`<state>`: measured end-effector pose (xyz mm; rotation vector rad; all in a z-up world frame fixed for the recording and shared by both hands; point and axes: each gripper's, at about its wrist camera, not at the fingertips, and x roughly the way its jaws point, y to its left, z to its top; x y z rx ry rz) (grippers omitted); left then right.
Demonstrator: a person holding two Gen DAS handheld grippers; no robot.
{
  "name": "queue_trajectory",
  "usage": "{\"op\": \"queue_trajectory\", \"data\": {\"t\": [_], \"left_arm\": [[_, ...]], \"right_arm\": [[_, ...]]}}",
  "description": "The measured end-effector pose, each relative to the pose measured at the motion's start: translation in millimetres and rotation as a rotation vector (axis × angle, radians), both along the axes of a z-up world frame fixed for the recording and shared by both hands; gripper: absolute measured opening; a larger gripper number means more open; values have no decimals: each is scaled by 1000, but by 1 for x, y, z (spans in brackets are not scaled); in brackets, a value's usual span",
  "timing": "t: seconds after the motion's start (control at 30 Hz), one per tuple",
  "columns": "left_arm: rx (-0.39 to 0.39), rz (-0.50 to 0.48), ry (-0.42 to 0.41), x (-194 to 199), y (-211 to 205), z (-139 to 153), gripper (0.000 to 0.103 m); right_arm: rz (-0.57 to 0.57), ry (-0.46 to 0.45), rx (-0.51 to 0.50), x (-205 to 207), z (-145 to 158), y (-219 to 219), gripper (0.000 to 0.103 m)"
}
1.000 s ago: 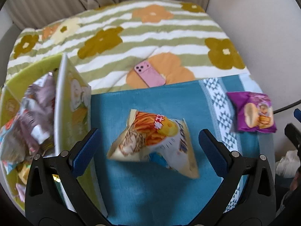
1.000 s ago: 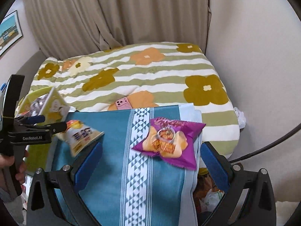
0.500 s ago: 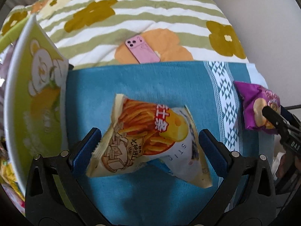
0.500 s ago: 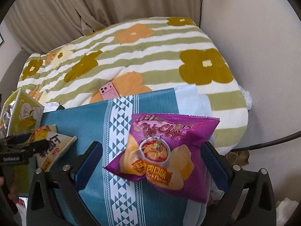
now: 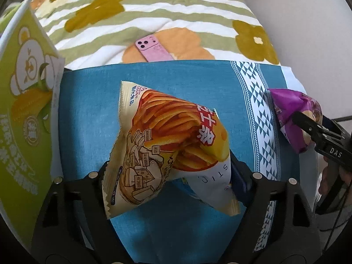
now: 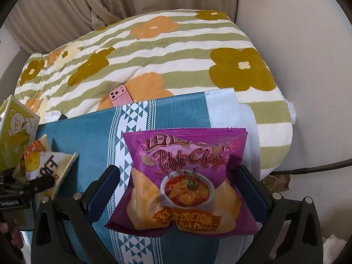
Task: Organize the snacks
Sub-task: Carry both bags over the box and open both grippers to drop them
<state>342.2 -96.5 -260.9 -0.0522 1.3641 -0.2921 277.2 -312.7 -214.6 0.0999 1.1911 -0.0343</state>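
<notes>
A cream and orange bag of fries snacks point(image 5: 167, 145) lies on the blue cloth point(image 5: 88, 110). My left gripper point(image 5: 171, 173) points down over it, its jaws closing, and both fingers touch the bag's crumpled sides. In the right wrist view a purple potato chips bag point(image 6: 184, 180) lies near the cloth's right edge, between the fingers of my right gripper point(image 6: 178, 176). That gripper is open: a sliver of cloth shows beside its left pad. The purple bag point(image 5: 292, 114) also shows at the right of the left wrist view, under a black finger.
A green carton with a bear print point(image 5: 22, 110) stands at the cloth's left edge. A pink phone point(image 5: 154, 48) lies on the flowered, striped quilt point(image 5: 154, 6) beyond the cloth. A wall is at the right, with a black cable point(image 6: 308, 169) below it.
Both grippers have come down over their bags, which now fill the views. The left jaws have narrowed onto the fries bag. The carton's open top has slid out of the left wrist view.
</notes>
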Motion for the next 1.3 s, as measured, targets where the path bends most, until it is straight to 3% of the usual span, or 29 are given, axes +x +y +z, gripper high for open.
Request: {"op": "queue_trajectory", "data": {"t": [0.3,0.37,0.43,0.6,0.93,1.13,1.3], "left_arm": [[-36,9,-6,-7,6,8,78],[-37,10,-17,-10,7,12,78],[-41,12,-27,-12,7,16,78],[-53,9,-71,-27,9,35,78],[-87,9,-235,-87,15,105,78],[-59,50,-349,-132,35,157,78],[-36,100,-397,-156,64,187,78]], "right_arm": [[28,19,-25,3,-7,0,103],[34,15,-26,2,-6,0,97],[46,10,-29,1,-4,2,84],[59,-13,-20,-7,5,5,71],[87,-177,0,-63,78,25,70],[168,-283,14,-102,125,48,70],[234,-339,59,-123,152,78,70]]}}
